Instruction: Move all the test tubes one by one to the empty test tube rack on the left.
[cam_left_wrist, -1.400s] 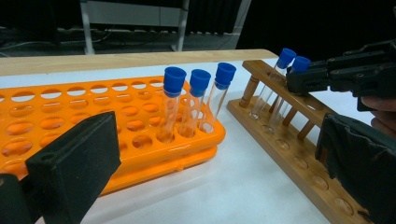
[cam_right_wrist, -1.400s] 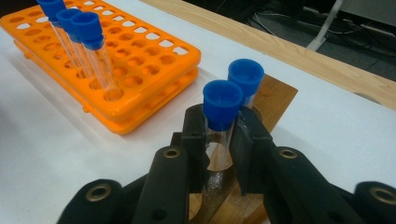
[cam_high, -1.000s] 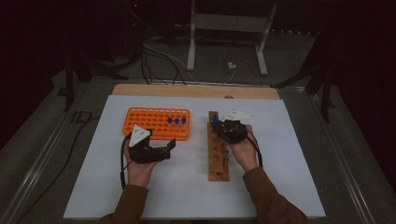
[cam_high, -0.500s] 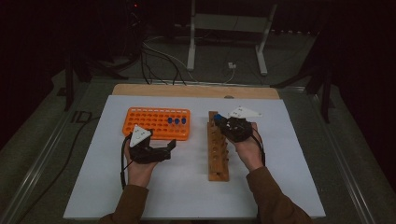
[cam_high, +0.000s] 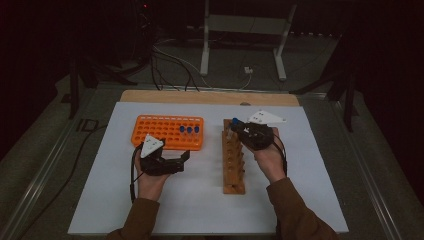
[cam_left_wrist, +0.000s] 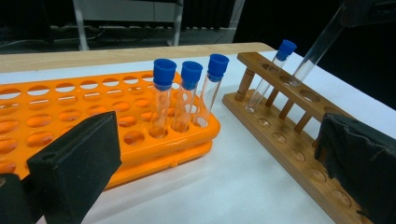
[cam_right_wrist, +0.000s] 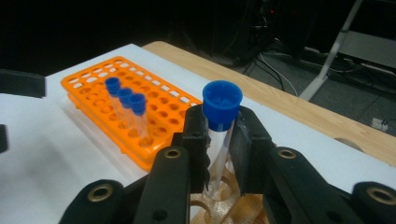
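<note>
On the desk (cam_high: 310, 200), the orange rack (cam_high: 155, 131) held three capped tubes (cam_left_wrist: 182, 95) and the wooden rack (cam_high: 233, 160) one; transfer looked barely begun. The right gripper (cam_right_wrist: 219, 140) clenched a blue-capped tube (cam_right_wrist: 220, 126) over the wooden rack, while the left gripper (cam_high: 172, 162) waited, fingers released.

Left tool (cam_high: 184, 159) gapes wide; right tool (cam_right_wrist: 219, 140) is clamped tight.

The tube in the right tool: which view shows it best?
The right gripper view: the capped tube stands close between the right tool's pads. The left gripper view shows its lower glass over the wooden rack; the high view, a speck.
</note>
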